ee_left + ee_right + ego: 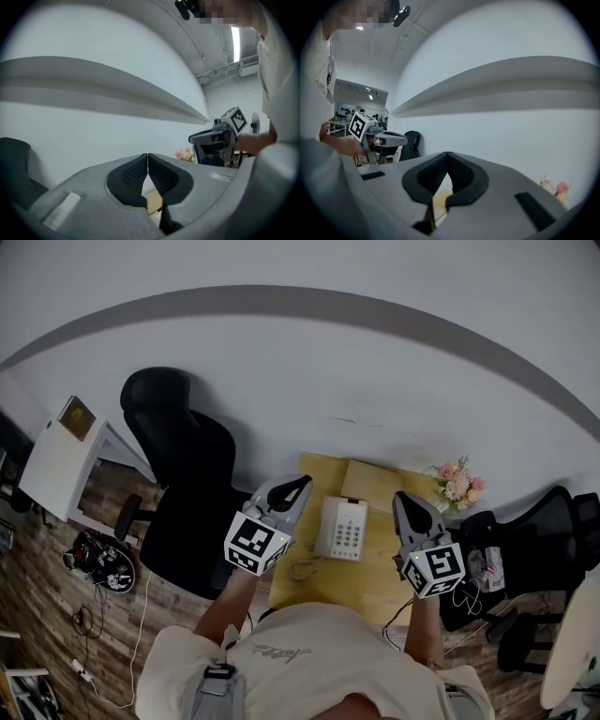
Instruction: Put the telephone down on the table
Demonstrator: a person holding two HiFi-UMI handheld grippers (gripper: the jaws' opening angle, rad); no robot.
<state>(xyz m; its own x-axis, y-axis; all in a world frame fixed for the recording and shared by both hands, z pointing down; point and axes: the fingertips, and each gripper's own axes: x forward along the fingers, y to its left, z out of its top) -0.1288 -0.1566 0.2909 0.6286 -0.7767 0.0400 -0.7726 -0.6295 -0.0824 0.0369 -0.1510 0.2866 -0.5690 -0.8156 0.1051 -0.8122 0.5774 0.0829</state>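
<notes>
Telephone (341, 528): keypad markings too small to read.
Table (309, 592): near edge hidden under the person's shoulders (319, 652).
Floor clutter (101, 563), left: dark heap, possibly a bag, too small to identify.
Right-hand chair (548, 531): cut off by the frame edge.

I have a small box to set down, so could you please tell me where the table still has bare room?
Bare wood lies on the table right of the telephone and along the near edge. The far side is crowded: a beige pad and flowers; the coiled cord fills the near left.
</notes>
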